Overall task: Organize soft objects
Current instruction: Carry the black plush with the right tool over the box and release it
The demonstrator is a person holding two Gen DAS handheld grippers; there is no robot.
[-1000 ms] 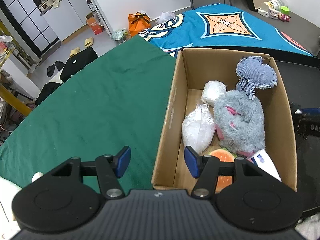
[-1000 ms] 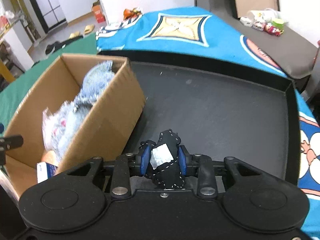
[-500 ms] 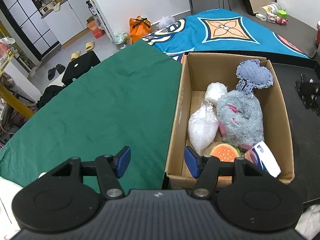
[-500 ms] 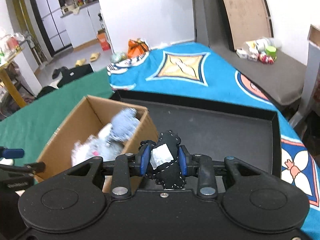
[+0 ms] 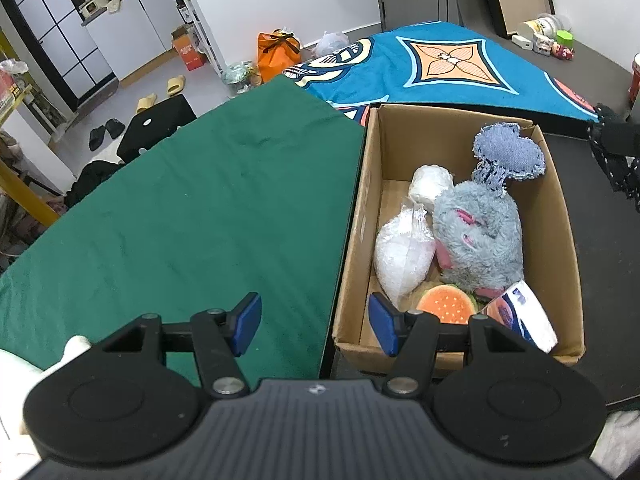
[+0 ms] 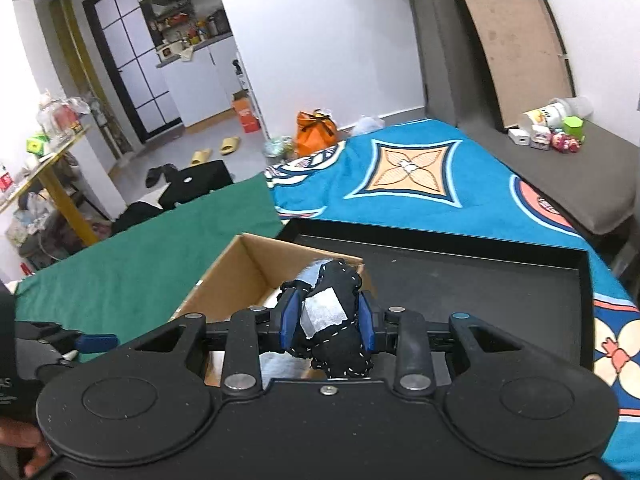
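A cardboard box [image 5: 356,216] stands open at the green cloth's right edge. It holds a grey plush toy [image 5: 478,236], a blue denim heart [image 5: 508,152], two white bags [image 5: 402,256], an orange burger toy [image 5: 446,304] and a white packet [image 5: 528,320]. My right gripper [image 6: 326,322] is shut on a black stitched soft toy [image 6: 340,344] with a white tag, held above the box [image 6: 244,264]. That toy also shows at the right edge of the left wrist view [image 5: 616,148]. My left gripper [image 5: 314,318] is open and empty over the box's near left corner.
A green cloth [image 5: 180,208] covers the table left of the box. A black tray [image 6: 480,280] lies to its right, on a blue patterned blanket [image 6: 420,172]. Floor clutter, an orange bag [image 5: 278,50] and slippers are far behind.
My right gripper has risen with the black toy and now looks over the box from higher up. My left gripper has drawn back and up a little; the box looks further off.
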